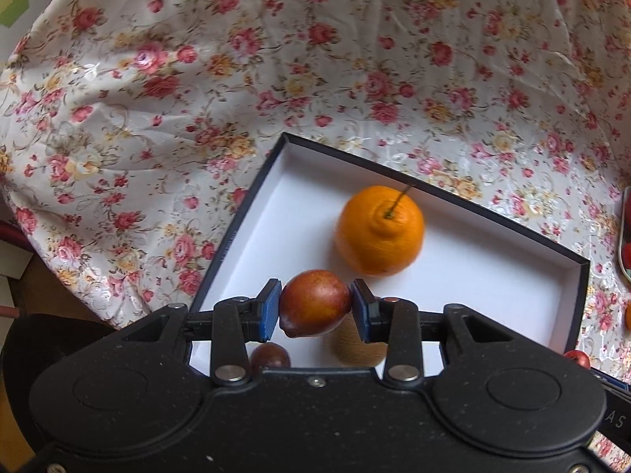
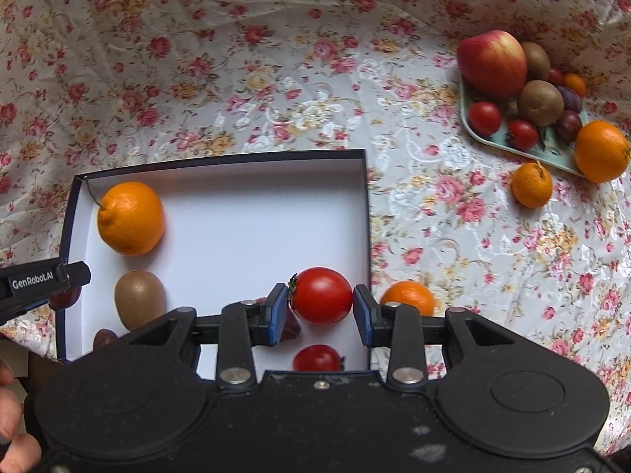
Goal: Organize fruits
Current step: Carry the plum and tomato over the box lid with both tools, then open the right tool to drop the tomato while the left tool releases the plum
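My left gripper (image 1: 315,309) is shut on a reddish-brown plum (image 1: 314,302), held above the near left part of a dark-rimmed white box (image 1: 512,260). An orange with a stem (image 1: 379,229) lies in the box; a dark plum (image 1: 270,356) sits below my fingers. My right gripper (image 2: 320,309) is shut on a red tomato (image 2: 321,295) above the box's (image 2: 221,157) near right corner. That view shows the orange with a stem (image 2: 131,218), a kiwi (image 2: 139,299), another tomato (image 2: 317,358) and a dark plum (image 2: 103,338) in the box.
A green tray (image 2: 528,149) at the far right holds an apple (image 2: 493,62), kiwis, tomatoes and plums. Loose oranges (image 2: 532,185) lie on the floral cloth (image 2: 276,79) near it, and one (image 2: 408,297) beside the box. The left gripper's body (image 2: 35,282) shows at the left, a hand (image 2: 12,414) below.
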Motion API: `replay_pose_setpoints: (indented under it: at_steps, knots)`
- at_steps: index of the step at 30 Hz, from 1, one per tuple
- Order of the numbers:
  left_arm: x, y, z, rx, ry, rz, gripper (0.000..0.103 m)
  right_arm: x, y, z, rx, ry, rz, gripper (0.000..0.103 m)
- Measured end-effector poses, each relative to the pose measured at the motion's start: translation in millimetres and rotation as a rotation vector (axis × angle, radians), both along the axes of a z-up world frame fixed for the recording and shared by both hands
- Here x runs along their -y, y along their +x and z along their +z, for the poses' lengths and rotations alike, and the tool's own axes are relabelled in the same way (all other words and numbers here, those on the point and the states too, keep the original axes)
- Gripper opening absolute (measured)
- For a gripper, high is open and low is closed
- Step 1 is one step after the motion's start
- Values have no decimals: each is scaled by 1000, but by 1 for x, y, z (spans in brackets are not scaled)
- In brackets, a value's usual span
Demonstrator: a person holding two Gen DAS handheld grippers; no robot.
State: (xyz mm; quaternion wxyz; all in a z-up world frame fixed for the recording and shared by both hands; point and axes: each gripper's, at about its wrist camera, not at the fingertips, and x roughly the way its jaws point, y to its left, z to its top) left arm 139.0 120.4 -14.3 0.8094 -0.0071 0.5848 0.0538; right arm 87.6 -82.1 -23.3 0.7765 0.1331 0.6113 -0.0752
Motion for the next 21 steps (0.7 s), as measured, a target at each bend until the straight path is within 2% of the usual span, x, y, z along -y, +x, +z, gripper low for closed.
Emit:
replay_pose_setpoints:
  at_steps: [9, 15, 21]
  knots:
    - [-17, 0, -6, -14, 1, 21, 46, -19, 4, 8, 45, 1, 30, 37]
    - [-22, 1, -6, -27, -42, 22, 47, -18, 4, 17, 86, 59, 23, 38]
    - [-19, 1, -6, -34, -41, 19, 47, -15, 4, 12, 63, 51, 10, 38]
